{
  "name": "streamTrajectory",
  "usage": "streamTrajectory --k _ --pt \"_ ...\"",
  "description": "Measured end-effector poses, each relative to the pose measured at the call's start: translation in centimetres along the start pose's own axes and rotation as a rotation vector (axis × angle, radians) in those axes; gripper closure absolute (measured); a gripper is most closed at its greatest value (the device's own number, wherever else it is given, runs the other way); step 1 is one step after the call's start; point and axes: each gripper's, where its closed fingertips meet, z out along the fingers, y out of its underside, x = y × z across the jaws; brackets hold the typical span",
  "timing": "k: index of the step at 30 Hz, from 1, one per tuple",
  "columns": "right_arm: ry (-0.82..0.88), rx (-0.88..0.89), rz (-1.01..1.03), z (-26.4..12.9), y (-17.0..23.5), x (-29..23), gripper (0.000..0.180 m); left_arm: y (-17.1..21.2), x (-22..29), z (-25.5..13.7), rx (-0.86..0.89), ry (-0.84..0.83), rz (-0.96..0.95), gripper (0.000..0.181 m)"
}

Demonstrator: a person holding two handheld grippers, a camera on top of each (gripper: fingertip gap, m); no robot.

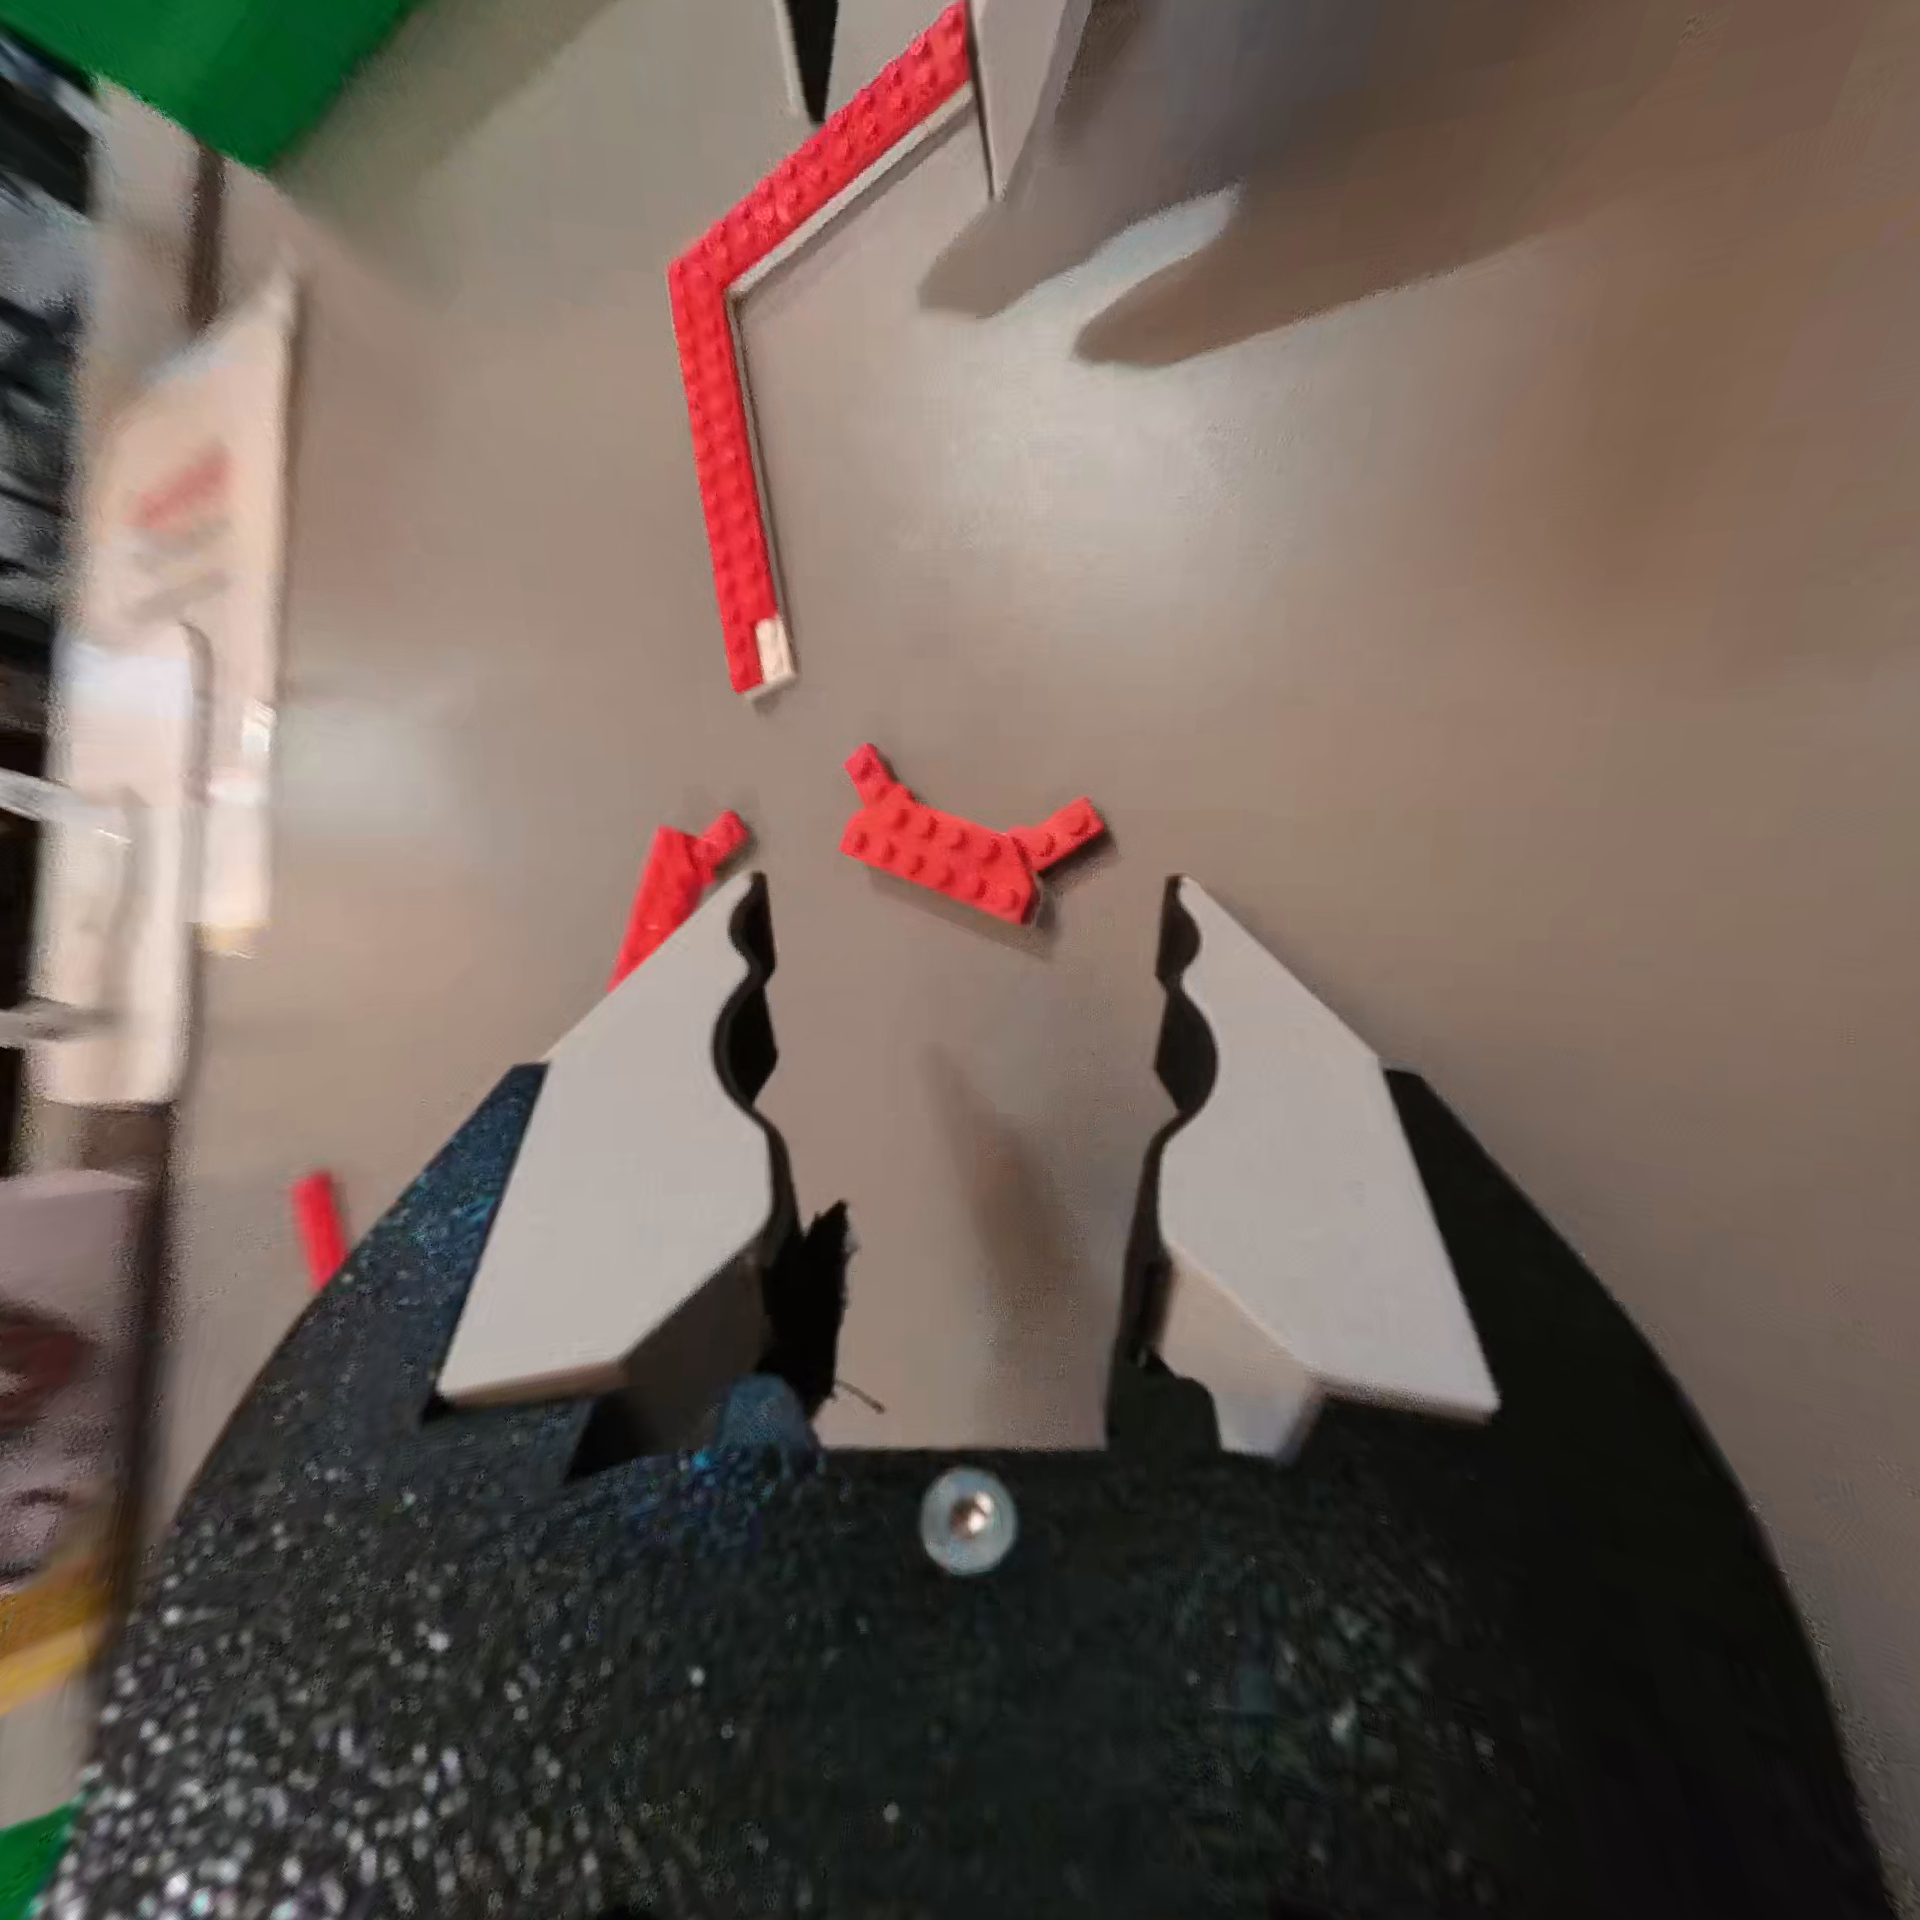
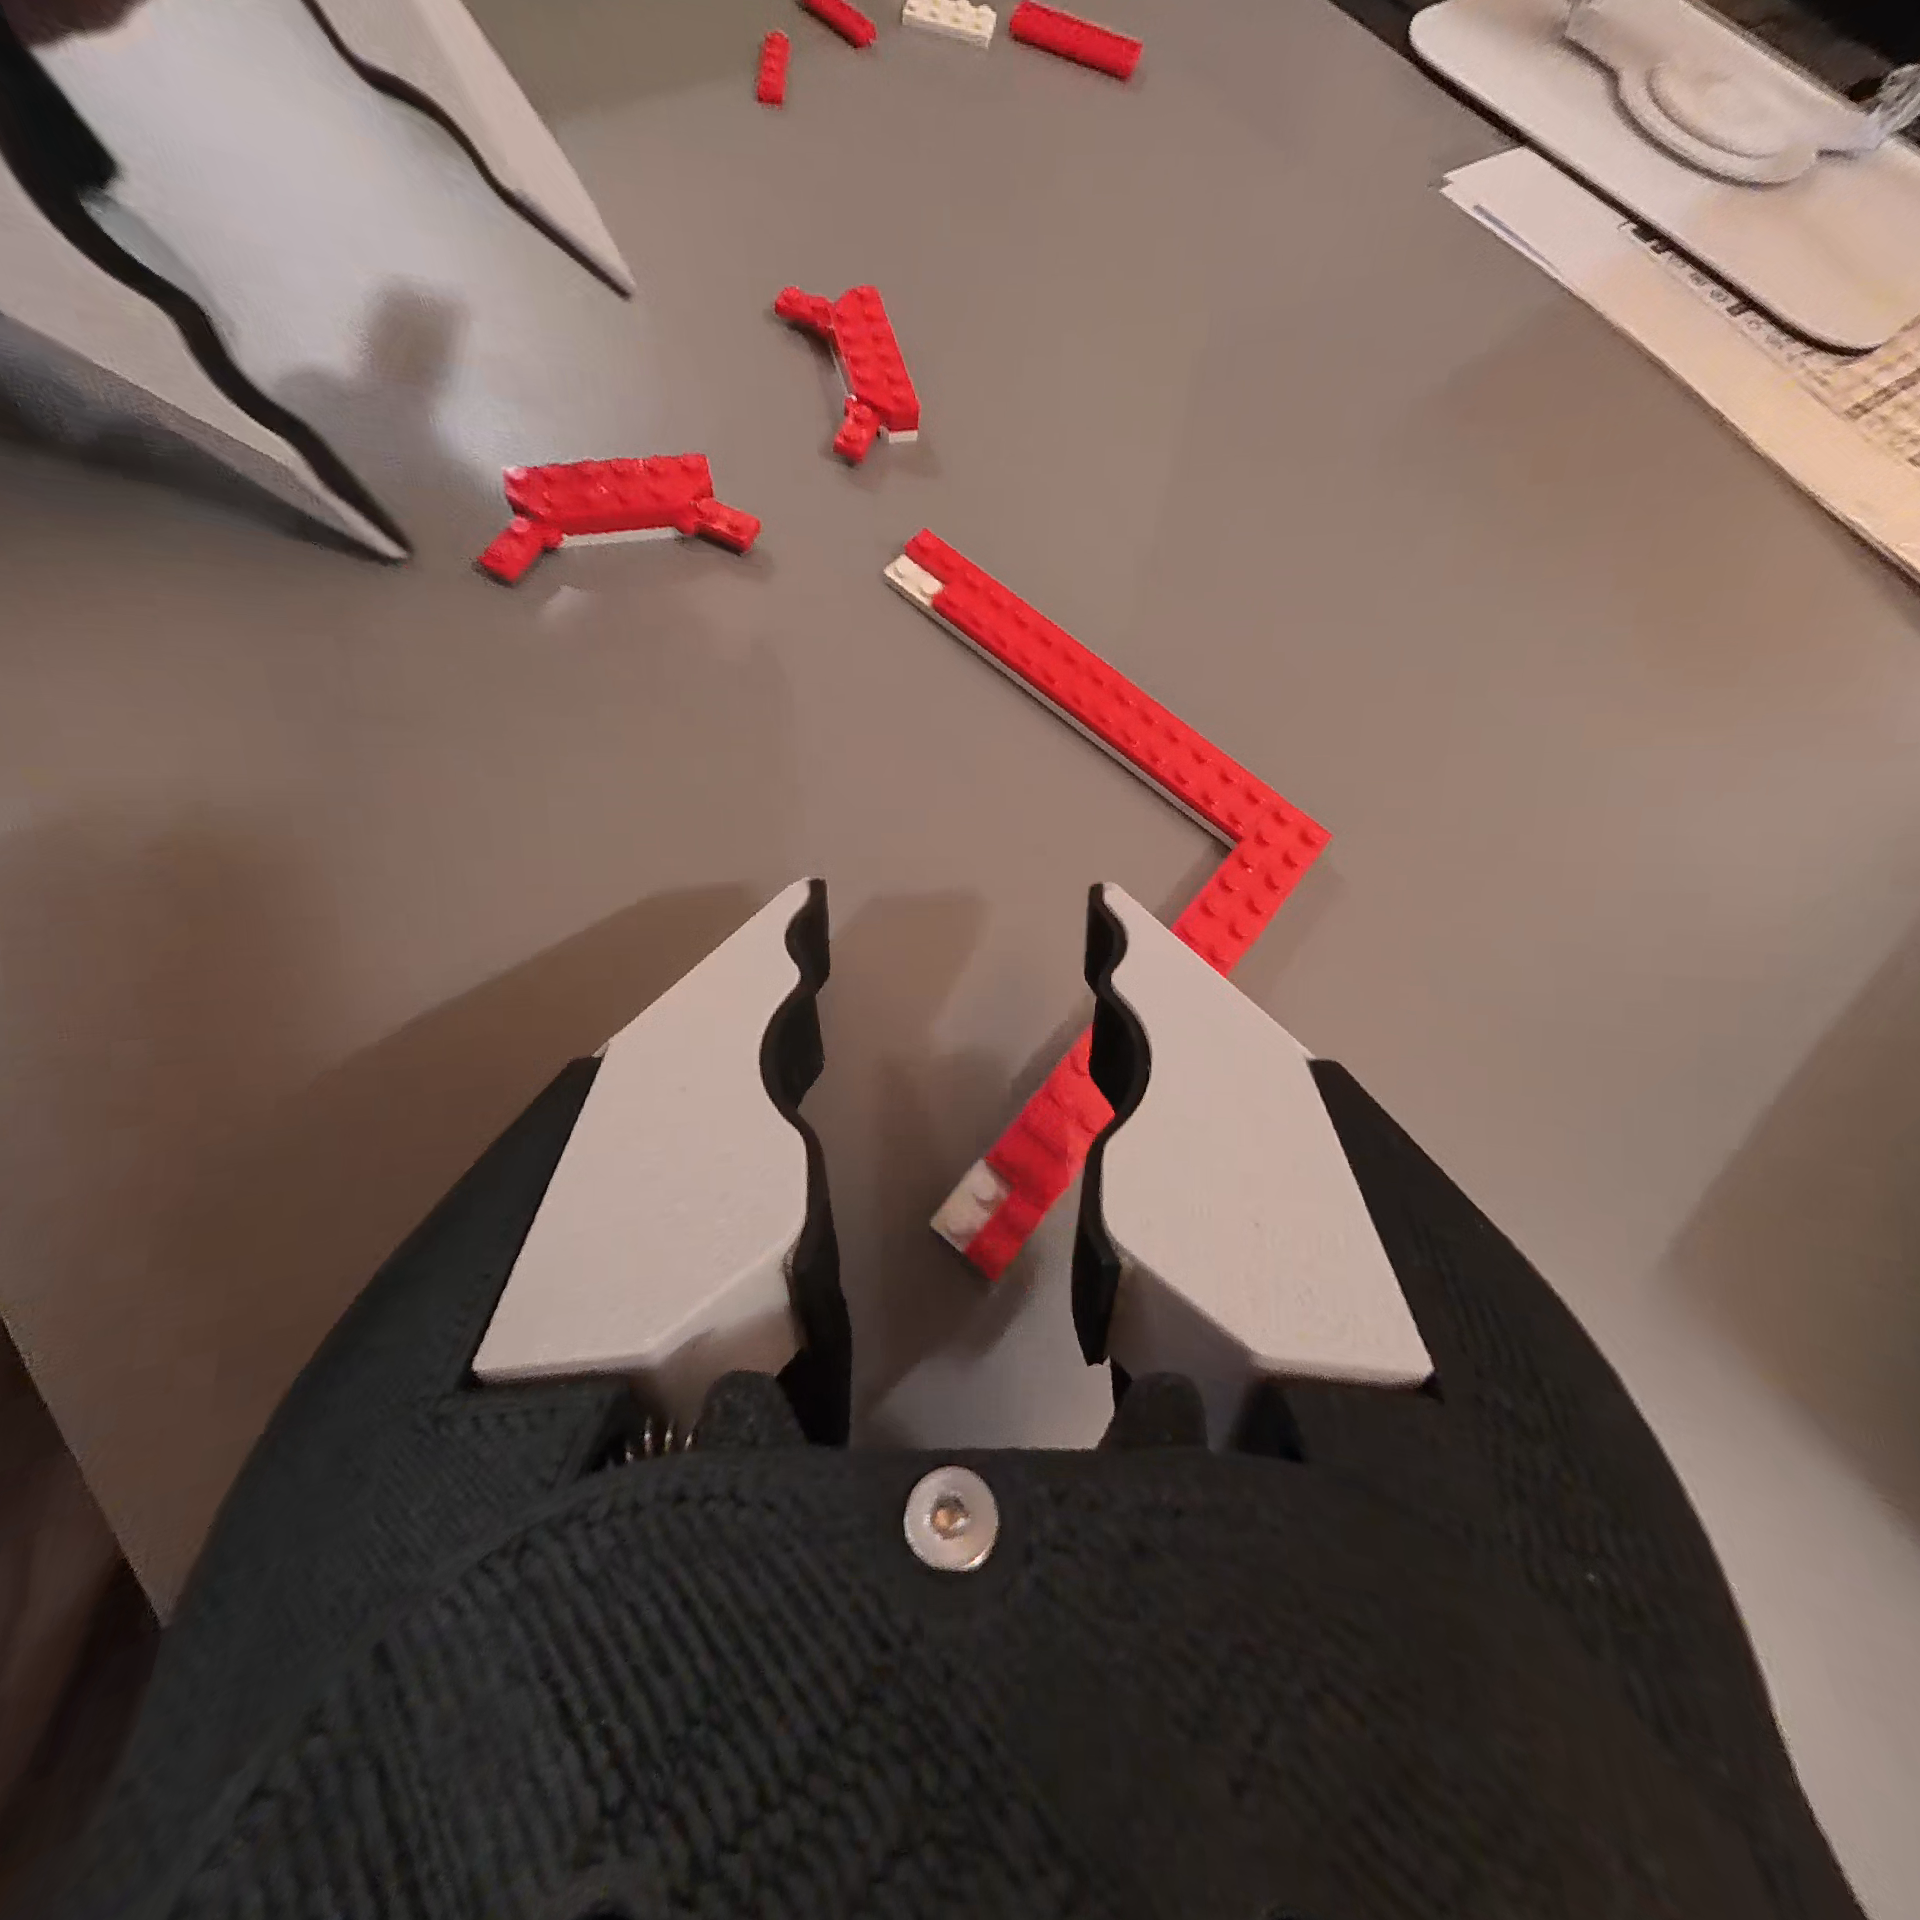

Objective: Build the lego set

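A red L-shaped plate frame (image 2: 1122, 717) with white plates underneath lies flat on the grey table (image 2: 1351, 520). My right gripper (image 2: 956, 899) is open and empty, and its right finger overlaps the frame's near leg. The frame also shows in the left wrist view (image 1: 727, 416), with the right gripper (image 1: 904, 156) at its far end. Two small red winged assemblies (image 2: 613, 499) (image 2: 868, 358) lie beyond the frame. My left gripper (image 1: 966, 894) is open and empty just short of one assembly (image 1: 945, 847). The other assembly (image 1: 675, 883) is partly hidden behind the left finger.
Loose red bricks (image 2: 1075, 36) (image 2: 772, 68) and a white plate (image 2: 948, 19) lie at the far end of the table. Printed paper sheets (image 2: 1714, 343) and a white tray (image 2: 1662, 156) sit at the right. The left gripper (image 2: 509, 416) hovers at the upper left.
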Motion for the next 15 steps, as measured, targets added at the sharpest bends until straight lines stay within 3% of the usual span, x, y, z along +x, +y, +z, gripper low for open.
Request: streamTrajectory --k 3,5,6,11,15 --pt "0.031 0.017 -0.018 -1.1 0.1 1.2 0.132 -1.5 -0.1 -1.4 0.143 0.103 -0.213 0.104" --pt "0.049 0.047 -0.027 -1.9 -0.1 2.0 0.134 -4.3 -3.1 -2.0 0.337 0.035 -0.339 0.124" --pt "0.059 0.061 -0.027 -2.2 -0.1 2.4 0.135 -5.3 -4.2 -1.5 0.378 0.032 -0.38 0.124" --pt "0.06 0.096 -0.051 -2.5 -0.4 3.1 0.135 -7.5 -6.3 5.8 0.249 0.16 -0.423 0.116" --pt "0.067 0.107 -0.107 -3.2 -0.2 3.3 0.137 -7.6 -6.0 9.5 0.12 0.253 -0.343 0.13"
